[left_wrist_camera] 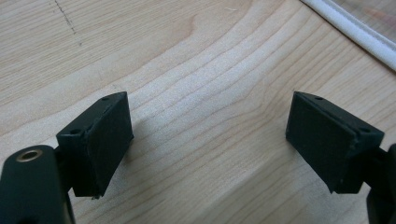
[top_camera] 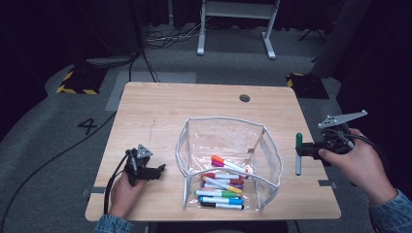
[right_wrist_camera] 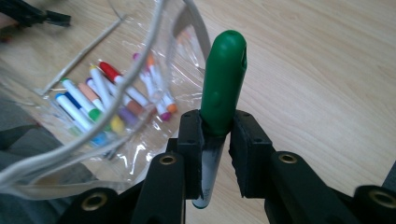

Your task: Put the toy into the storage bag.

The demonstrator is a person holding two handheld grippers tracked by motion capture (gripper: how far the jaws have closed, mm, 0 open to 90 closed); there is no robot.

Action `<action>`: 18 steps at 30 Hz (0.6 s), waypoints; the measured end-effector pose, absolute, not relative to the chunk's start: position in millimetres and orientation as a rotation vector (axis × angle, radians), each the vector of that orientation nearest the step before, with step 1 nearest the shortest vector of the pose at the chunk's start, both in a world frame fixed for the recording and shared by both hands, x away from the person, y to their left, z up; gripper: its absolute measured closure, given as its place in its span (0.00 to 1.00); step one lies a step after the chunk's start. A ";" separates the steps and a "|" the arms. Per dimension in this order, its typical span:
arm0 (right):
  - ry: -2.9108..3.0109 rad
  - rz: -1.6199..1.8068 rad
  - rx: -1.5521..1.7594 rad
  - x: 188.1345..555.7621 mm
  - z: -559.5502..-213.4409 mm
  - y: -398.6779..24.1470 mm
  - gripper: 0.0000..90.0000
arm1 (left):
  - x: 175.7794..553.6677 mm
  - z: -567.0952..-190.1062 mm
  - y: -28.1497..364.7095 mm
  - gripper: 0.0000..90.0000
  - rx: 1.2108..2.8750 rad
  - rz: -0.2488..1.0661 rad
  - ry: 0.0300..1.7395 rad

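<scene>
The room around the table [top_camera: 145,111] is dim, almost black at the corners, while the tabletop is evenly lit from above. Shadows are soft and short. The clear pouch [top_camera: 272,160] catches faint glare on its plastic. The high view is slightly soft; in the right gripper view the green marker [right_wrist_camera: 223,84] is sharp and the pouch blurs.
</scene>
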State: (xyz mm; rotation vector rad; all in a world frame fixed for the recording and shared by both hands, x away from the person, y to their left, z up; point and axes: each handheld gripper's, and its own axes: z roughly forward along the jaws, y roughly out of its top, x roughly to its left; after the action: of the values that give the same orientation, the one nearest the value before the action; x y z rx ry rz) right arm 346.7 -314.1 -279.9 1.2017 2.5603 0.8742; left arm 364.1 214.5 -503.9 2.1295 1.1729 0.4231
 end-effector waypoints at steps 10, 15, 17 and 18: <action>2.610 0.875 1.047 340.2 -238.7 -283.2 0.83 | 363.9 -504.0 214.5 0.16 2.128 0.424 1.170; 2.644 0.874 0.991 339.8 -228.9 -269.9 0.83 | 363.6 -504.0 214.7 0.16 2.130 0.427 1.170; 2.657 0.868 0.961 340.0 -220.9 -260.8 0.83 | 363.6 -503.9 214.9 0.16 2.133 0.428 1.167; 2.660 0.875 0.947 340.0 -218.0 -257.8 0.83 | 363.5 -504.0 214.8 0.16 2.130 0.428 1.169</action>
State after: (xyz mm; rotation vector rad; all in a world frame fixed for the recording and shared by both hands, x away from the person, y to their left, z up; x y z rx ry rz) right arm 340.0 -257.8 -218.0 0.9472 2.6597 0.8750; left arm 363.5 214.8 -504.0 2.1305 1.1687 0.4277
